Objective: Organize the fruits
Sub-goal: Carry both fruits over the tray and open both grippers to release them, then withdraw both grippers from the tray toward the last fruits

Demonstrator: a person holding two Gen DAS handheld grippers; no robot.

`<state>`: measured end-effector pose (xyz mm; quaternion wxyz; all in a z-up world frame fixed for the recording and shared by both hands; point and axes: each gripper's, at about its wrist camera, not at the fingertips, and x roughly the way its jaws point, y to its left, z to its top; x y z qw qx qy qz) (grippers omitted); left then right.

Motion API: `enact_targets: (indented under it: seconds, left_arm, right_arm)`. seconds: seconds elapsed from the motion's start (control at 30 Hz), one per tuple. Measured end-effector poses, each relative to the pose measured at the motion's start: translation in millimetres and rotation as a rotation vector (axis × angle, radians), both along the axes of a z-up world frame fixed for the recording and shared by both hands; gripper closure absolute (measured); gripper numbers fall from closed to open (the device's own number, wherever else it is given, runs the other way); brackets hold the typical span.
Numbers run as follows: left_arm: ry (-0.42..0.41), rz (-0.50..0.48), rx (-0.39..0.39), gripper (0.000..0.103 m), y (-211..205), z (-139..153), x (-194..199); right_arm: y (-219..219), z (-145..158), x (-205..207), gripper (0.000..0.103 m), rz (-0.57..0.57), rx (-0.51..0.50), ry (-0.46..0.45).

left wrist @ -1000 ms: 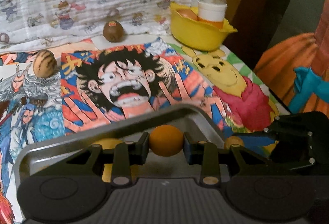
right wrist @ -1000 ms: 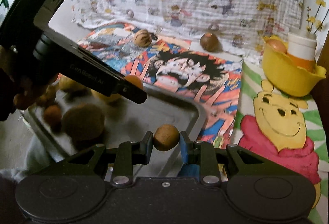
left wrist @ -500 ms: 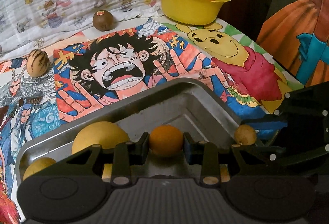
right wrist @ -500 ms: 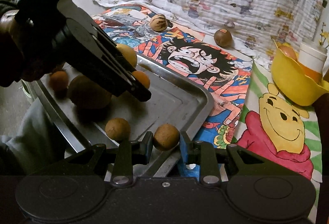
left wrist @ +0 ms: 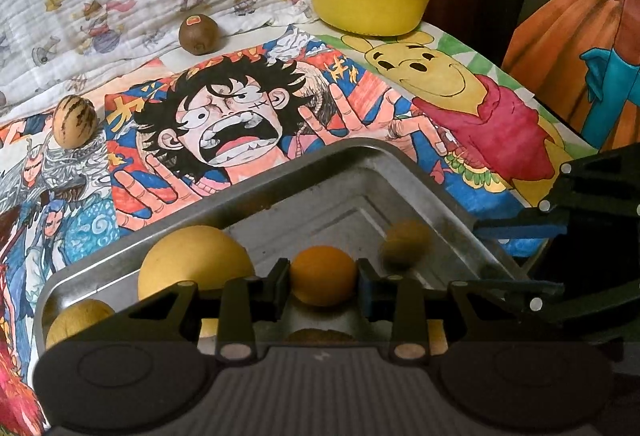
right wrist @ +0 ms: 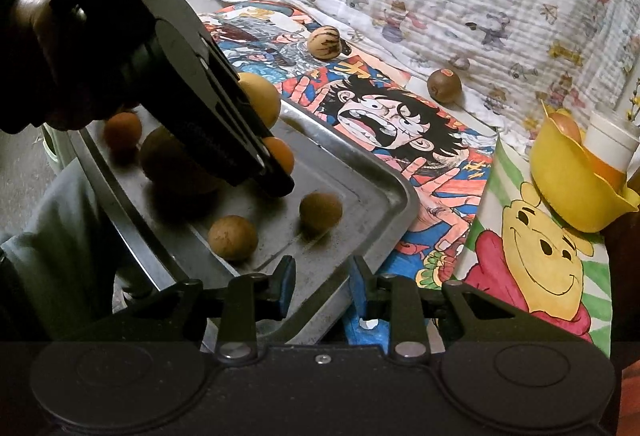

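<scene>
A metal tray point(left wrist: 280, 176) point(right wrist: 384, 176) holds several fruits. My left gripper point(left wrist: 323, 276) point(right wrist: 280, 182) is shut on a small orange fruit point(left wrist: 323, 278) point(right wrist: 282, 156), low over the tray floor beside a big yellow fruit point(left wrist: 196, 260). My right gripper point(right wrist: 321, 288) point(left wrist: 480, 256) hovers over the tray's near rim, open with nothing between its blue pads. A small brown fruit point(right wrist: 320, 212) point(left wrist: 406, 242) lies on the tray just ahead of it, blurred in the left wrist view. A kiwi point(left wrist: 198, 34) point(right wrist: 444, 86) and a striped fruit point(left wrist: 74, 120) point(right wrist: 324, 42) sit on the cartoon mat.
A yellow bowl point(left wrist: 372, 4) point(right wrist: 568, 180) with a white cup and a fruit stands at the back right. Another small brown fruit point(right wrist: 232, 238) and a large brown one point(right wrist: 172, 160) lie in the tray. A patterned quilt hangs behind. A person's grey-clad leg is under the tray's left side.
The right gripper has let go of the small brown fruit, which now lies on the tray. The left gripper has sunk lower over the tray with the orange fruit still in it.
</scene>
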<state>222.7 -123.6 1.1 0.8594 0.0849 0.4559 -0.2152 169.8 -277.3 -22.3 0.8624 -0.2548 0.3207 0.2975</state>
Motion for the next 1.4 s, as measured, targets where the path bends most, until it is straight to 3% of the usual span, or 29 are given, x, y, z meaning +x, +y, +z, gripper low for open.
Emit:
enact_targets:
  seconds: [0.23, 0.4, 0.5, 0.67, 0.87, 1.4]
  left_arm:
    - [-0.012, 0.016, -0.036, 0.053, 4, 8, -4]
    - [-0.035, 0.033, -0.065, 0.035, 11, 20, -15]
    - [-0.052, 0.053, -0.095, 0.019, 18, 28, -24]
    - [-0.133, 0.122, -0.125, 0.002, 33, 44, -46]
    - [-0.171, 0.204, -0.170, 0.001, 57, 53, -70]
    - [-0.182, 0.386, -0.138, 0.001, 118, 47, -138]
  right_arm:
    - [-1, 1, -2, 0.064, 0.000, 0.005, -0.005]
    - [-3, 5, -5, 0.053, -0.006, 0.031, -0.012]
    - [-6, 8, -8, 0.041, -0.012, 0.053, -0.016]
    - [-10, 15, -10, 0.019, -0.023, 0.099, -0.006]
    - [-9, 21, -16, 0.007, -0.030, 0.134, -0.002]
    - [19, 26, -36, 0.001, -0.009, 0.182, 0.022]
